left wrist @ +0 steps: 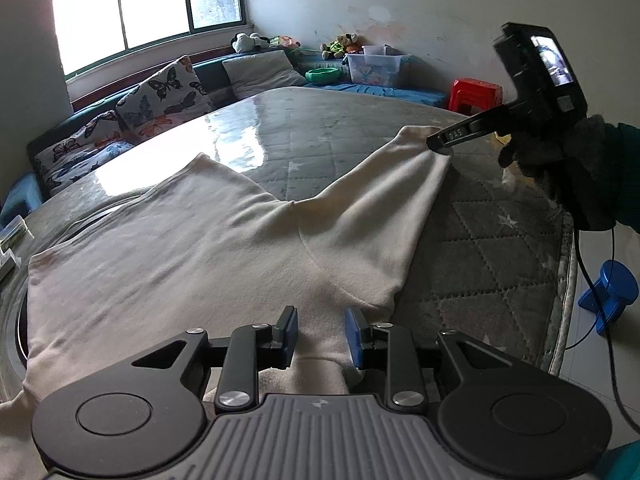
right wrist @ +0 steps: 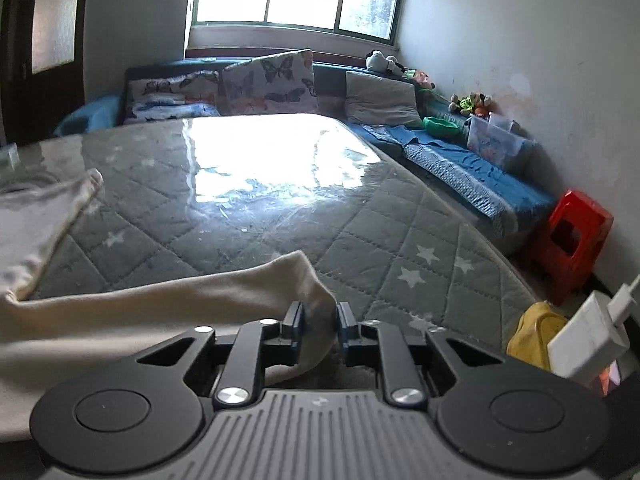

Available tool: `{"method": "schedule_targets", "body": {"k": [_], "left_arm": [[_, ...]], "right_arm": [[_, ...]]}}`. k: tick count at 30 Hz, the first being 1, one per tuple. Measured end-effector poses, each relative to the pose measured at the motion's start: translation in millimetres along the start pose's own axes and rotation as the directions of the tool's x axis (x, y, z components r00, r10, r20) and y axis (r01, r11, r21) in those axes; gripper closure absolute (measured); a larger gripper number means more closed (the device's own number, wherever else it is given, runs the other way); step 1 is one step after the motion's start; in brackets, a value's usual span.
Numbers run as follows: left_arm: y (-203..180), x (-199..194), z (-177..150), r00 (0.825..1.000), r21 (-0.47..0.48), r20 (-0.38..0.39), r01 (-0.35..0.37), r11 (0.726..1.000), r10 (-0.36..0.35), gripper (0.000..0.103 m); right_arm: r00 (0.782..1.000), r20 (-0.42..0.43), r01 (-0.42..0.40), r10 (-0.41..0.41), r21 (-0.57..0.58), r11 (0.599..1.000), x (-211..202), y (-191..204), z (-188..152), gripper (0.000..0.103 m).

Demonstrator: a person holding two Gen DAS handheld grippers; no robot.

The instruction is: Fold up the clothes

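Note:
A cream long-sleeved shirt (left wrist: pixel 180 248) lies spread on a grey quilted mattress (left wrist: pixel 480 240). My left gripper (left wrist: pixel 321 332) sits at the shirt's near edge, its blue pads pinching a raised fold of the fabric. The shirt's right sleeve (left wrist: pixel 380 200) stretches out and up to my right gripper (left wrist: pixel 438 142), held by a gloved hand (left wrist: pixel 560 168). In the right wrist view the right gripper (right wrist: pixel 319 322) is shut on the sleeve's cuff (right wrist: pixel 316 300), which fills the gap between the pads. The other sleeve (right wrist: pixel 40 220) lies flat at the left.
The mattress (right wrist: pixel 240 220) has a shiny plastic cover further back. Butterfly pillows (left wrist: pixel 160 92) and a sofa with toys line the window wall. A red stool (right wrist: pixel 572 240), a yellow cloth (right wrist: pixel 536 332) and a white charger (right wrist: pixel 588 332) are at the right; a blue object (left wrist: pixel 608 292) stands on the floor.

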State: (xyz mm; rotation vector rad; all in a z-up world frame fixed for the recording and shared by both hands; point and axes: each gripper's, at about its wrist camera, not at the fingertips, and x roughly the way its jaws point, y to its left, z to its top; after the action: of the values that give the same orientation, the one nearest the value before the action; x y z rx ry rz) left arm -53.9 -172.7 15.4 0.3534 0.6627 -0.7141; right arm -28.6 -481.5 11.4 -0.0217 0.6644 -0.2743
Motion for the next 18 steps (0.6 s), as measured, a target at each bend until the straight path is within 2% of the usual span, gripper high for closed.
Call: {"method": "schedule_targets", "body": {"k": [4,8,11,15,18], "left_arm": [[1,-3,3,1.000,-0.005,0.007,-0.002,1.000,0.002,0.074],[4,-6,10,1.000,-0.016,0.026,-0.005,1.000,0.005,0.074],[4,-5,13,1.000,-0.018,0.029,-0.006,1.000,0.006,0.074],[1,-2,12,1.000,-0.008,0.018,-0.002,1.000,0.002,0.074],[0,0,9,1.000,-0.001,0.010,0.000,1.000,0.000,0.074]], "right_arm": [[1.000,0.025,0.006,-0.006,0.016,1.000,-17,-8,-1,0.082],[0.999,0.043,-0.028,0.028,0.000,1.000,-29,-6,-3,0.082],[0.997,0.029,-0.074,0.074,-0.026,0.997,-24,2,-2,0.082],[0.998,-0.015,-0.060,0.060,-0.028,0.998,-4,5,-2,0.082],[0.999,-0.005,-0.044,0.044,0.001,0.999,-8,-2,-4,0.080]]}}
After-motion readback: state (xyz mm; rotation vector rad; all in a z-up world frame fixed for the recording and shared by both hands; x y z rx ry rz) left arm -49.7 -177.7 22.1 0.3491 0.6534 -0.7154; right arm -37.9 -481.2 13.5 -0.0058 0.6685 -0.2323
